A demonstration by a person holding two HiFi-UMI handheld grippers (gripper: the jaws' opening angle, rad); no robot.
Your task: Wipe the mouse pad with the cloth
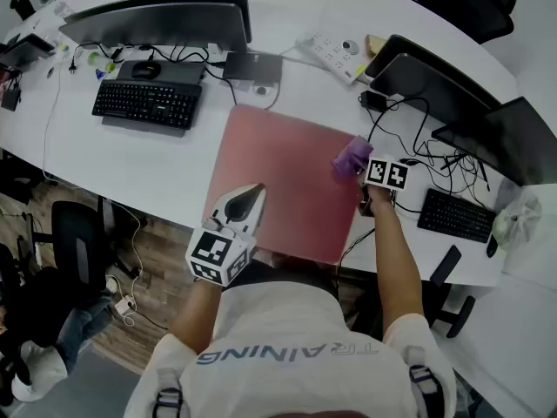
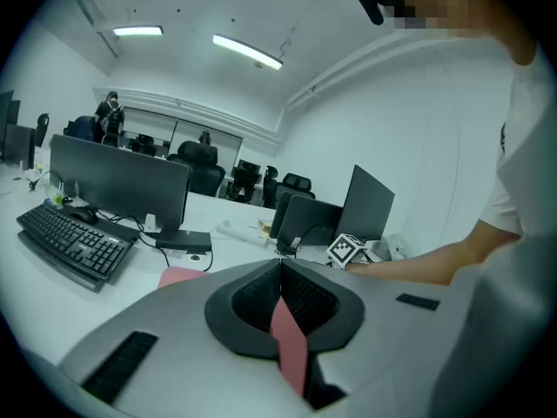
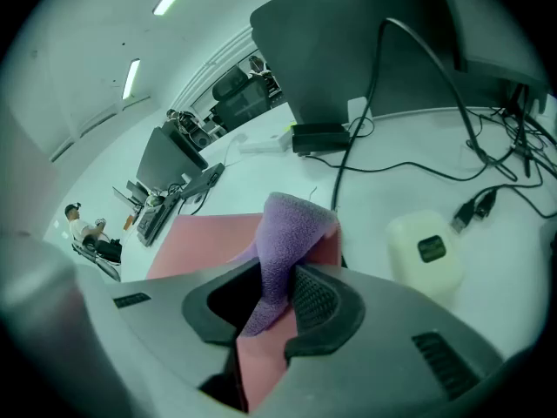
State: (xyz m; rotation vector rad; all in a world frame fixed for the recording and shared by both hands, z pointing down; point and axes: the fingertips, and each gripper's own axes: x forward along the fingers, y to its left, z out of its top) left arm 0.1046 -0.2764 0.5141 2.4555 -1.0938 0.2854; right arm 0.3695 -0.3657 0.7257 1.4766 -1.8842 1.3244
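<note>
Wipe in progress, cloth [image 1: 351, 157] at the mouse pad's [image 1: 278, 172] right edge
Right tongs [image 1: 360, 167] pinch the cloth tight; left tongs [image 1: 249, 198], closed on nothing, rest on the pad's near edge, probably to stop it sliding.

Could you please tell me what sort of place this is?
Most likely an open-plan office: a long white curved desk carries dark flat monitors and a black keyboard, and the left gripper view shows rows of black office chairs at further desks behind.
</note>
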